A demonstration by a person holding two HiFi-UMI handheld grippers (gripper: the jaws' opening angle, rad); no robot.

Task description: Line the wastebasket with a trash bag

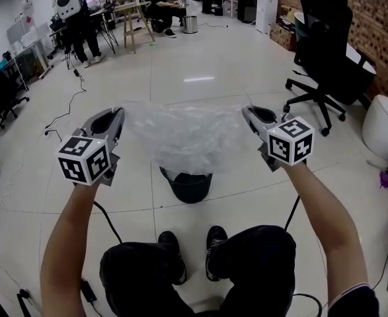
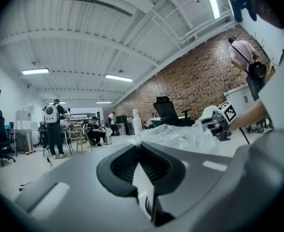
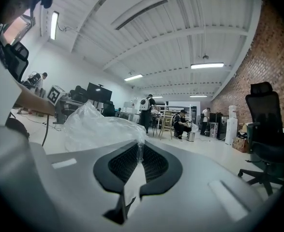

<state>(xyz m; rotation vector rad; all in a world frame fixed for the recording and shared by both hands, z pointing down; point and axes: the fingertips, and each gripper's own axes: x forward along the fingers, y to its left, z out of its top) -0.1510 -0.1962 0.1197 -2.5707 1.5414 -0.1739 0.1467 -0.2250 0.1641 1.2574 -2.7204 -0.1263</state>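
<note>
Right, I see both pairs of jaws pressed together on the clear trash bag [image 1: 180,137]. The left gripper [image 1: 118,116] pinches one edge at centre left of the head view, and the right gripper [image 1: 248,114] pinches the opposite edge at centre right. The crumpled film is stretched between them across the middle of the frame. Just below it, the black wastebasket [image 1: 188,185] stands on the tiled floor [image 1: 180,58]. I cannot tell whether the lowest fold touches its rim.
</note>
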